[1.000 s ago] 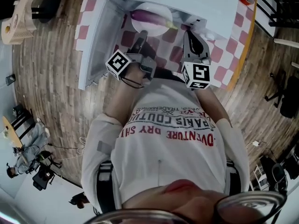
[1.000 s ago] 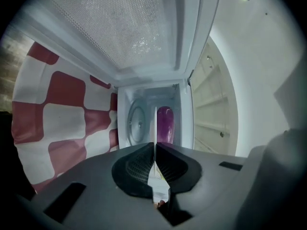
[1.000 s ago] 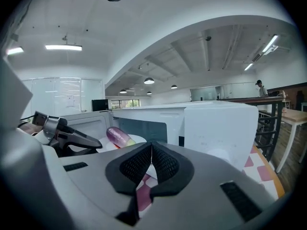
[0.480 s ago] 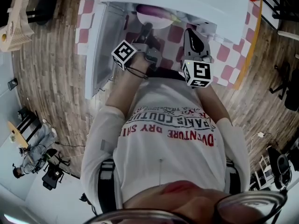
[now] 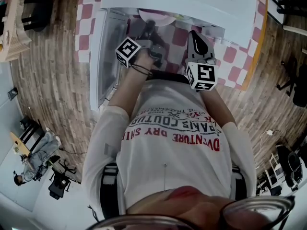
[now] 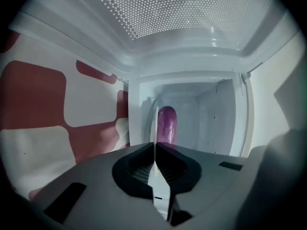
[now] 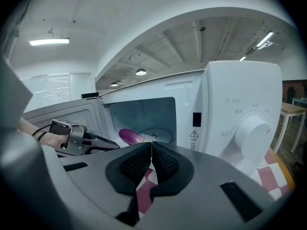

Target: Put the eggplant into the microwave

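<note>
Left claw (image 6: pixel 154 152) is shut tight on the rim of a white plate (image 5: pixel 158 19), which shows edge-on as a thin pale line between its pads. On that plate lies the purple eggplant (image 6: pixel 167 123), at the mouth of the white microwave (image 7: pixel 240 104). From the head view, the plate's far part is tucked under the oven's top edge. The microwave's door (image 5: pixel 103 56) stands swung wide on the left side, its dotted window close by the left claw. Right claw (image 7: pixel 151 150) hangs just in front of the oven and apart from the plate, its jaws pressed together on nothing. A round dial (image 7: pixel 254 131) sits on the panel right of the opening. The oven stands on a counter (image 5: pixel 240 47) covered by a red-and-white checked cloth, beside a wooden plank floor (image 5: pixel 48 80).
</note>
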Available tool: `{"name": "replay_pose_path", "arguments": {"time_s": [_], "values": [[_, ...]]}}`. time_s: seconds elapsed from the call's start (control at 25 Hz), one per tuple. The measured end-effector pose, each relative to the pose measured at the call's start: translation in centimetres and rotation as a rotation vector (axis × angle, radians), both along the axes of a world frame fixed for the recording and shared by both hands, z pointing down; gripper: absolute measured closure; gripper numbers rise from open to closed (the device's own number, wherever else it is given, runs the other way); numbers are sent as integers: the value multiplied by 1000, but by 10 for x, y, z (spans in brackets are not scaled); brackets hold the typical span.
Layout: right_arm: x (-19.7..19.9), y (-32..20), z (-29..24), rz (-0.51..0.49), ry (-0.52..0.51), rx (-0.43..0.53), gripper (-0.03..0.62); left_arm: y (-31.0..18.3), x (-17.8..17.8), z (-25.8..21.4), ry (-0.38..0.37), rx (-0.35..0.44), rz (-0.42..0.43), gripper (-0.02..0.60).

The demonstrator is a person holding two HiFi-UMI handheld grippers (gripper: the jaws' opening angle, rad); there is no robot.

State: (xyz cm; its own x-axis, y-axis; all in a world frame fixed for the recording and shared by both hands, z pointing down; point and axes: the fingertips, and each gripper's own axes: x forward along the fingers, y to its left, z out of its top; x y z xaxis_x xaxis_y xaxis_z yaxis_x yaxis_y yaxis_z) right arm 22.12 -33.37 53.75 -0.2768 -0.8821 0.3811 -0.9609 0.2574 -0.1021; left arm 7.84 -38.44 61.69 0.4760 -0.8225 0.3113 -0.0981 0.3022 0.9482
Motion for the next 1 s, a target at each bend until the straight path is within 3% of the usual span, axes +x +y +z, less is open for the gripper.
{"name": "replay_pose_path", "arguments": {"time_s": [1.0], "values": [[16, -9, 4, 94, 22, -34, 568, -25, 16, 20, -64, -70, 28, 546]]}}
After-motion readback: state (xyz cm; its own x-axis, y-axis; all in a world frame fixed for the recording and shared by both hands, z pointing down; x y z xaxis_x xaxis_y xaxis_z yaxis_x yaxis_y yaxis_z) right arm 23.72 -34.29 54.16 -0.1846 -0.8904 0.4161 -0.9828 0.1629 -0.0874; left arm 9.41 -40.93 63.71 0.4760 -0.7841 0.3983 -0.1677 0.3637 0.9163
